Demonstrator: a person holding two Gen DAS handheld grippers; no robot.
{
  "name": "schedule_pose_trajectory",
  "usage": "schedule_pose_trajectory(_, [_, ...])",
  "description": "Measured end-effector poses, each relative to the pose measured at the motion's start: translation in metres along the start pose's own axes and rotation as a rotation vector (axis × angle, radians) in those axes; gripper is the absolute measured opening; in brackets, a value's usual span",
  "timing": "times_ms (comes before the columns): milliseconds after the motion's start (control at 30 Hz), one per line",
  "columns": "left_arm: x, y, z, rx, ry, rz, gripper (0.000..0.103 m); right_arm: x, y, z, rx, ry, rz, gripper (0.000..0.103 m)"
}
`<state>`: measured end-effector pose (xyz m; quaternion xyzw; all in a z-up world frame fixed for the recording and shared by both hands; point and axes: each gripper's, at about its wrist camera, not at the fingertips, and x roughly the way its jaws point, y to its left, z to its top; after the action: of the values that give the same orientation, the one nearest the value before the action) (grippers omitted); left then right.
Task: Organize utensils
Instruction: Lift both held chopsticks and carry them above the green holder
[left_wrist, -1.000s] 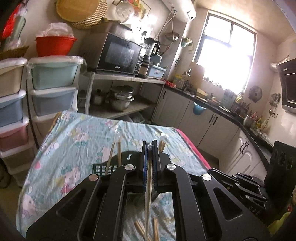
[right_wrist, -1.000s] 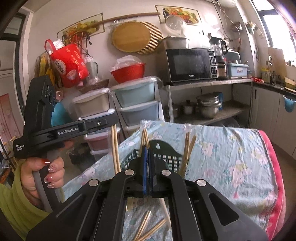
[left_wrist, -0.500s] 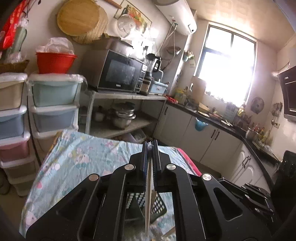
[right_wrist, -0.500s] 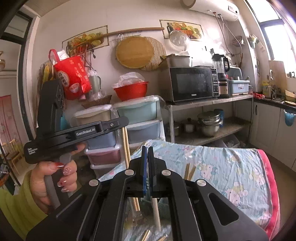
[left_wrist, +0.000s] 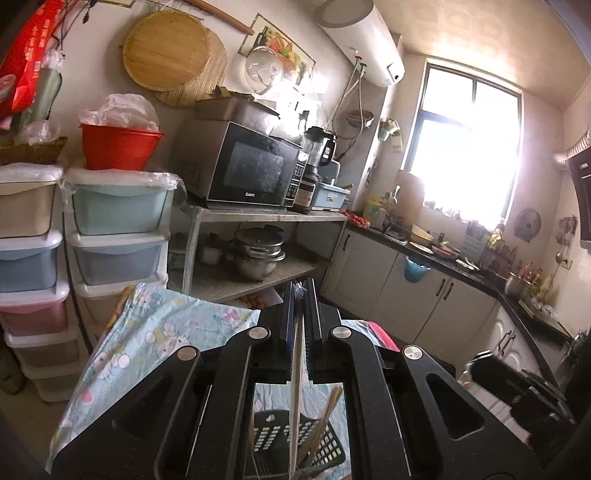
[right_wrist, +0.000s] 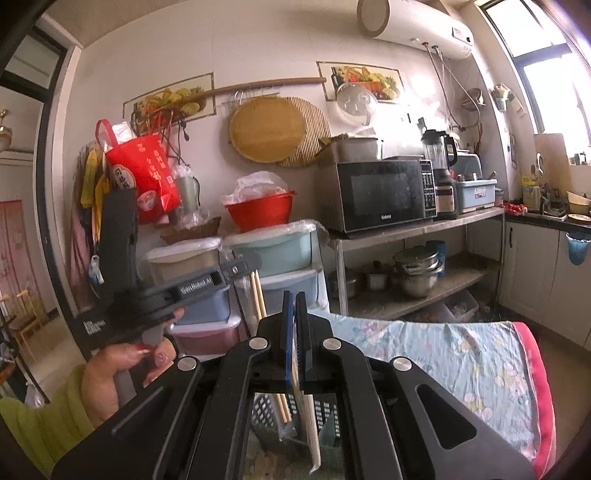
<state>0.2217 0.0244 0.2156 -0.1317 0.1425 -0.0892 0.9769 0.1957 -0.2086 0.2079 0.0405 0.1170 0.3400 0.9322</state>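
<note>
A thin wooden chopstick (left_wrist: 295, 391) hangs upright between the closed jaws of the left gripper (left_wrist: 300, 295), its lower end reaching down into a black slotted basket (left_wrist: 328, 448) on the cloth-covered table (left_wrist: 155, 332); more chopsticks (left_wrist: 323, 419) lean inside that basket. In the right wrist view the right gripper (right_wrist: 294, 301) is also clamped shut, on a chopstick in a clear plastic sleeve (right_wrist: 310, 424) that hangs down over the same basket (right_wrist: 266, 410), where another pair of chopsticks (right_wrist: 282, 408) stands. Only the right view shows the left gripper from outside – its dark body (right_wrist: 199, 284) carries the words "GenRobot.AI", held by a hand (right_wrist: 122, 373) with painted nails and a yellow-green sleeve (right_wrist: 44, 424), with chopsticks (right_wrist: 257, 295) hanging from its tip. The microwave (right_wrist: 380, 194) bears a small brand mark, too small to read with certainty, and a red bag (right_wrist: 147, 177) on the wall has white print I cannot read. Only the left view shows the bright window (left_wrist: 469, 147), the counter (left_wrist: 443, 254) and the other gripper's black body (left_wrist: 517, 387) at lower right. Stacked plastic drawers (left_wrist: 118, 229) stand beside the table – a red bowl (left_wrist: 118, 147) on top holds crumpled plastic – and steel pots (left_wrist: 258, 251) sit on the shelf under the microwave.
</note>
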Motion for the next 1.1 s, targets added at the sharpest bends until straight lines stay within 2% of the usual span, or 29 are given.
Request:
schedule_pose_trajectory(500, [0.031, 0.012, -0.005, -0.024, 0.009, 0.05, 0.002, 0.023, -0.011, 0.024, 0.007, -0.039, -0.02, 0.002])
schedule_pose_trajectory(1100, [0.06, 0.023, -0.035, -0.015, 0.057, 0.045, 0.002, 0.068, -0.023, 0.002, 0.037, 0.037, -0.016, 0.002])
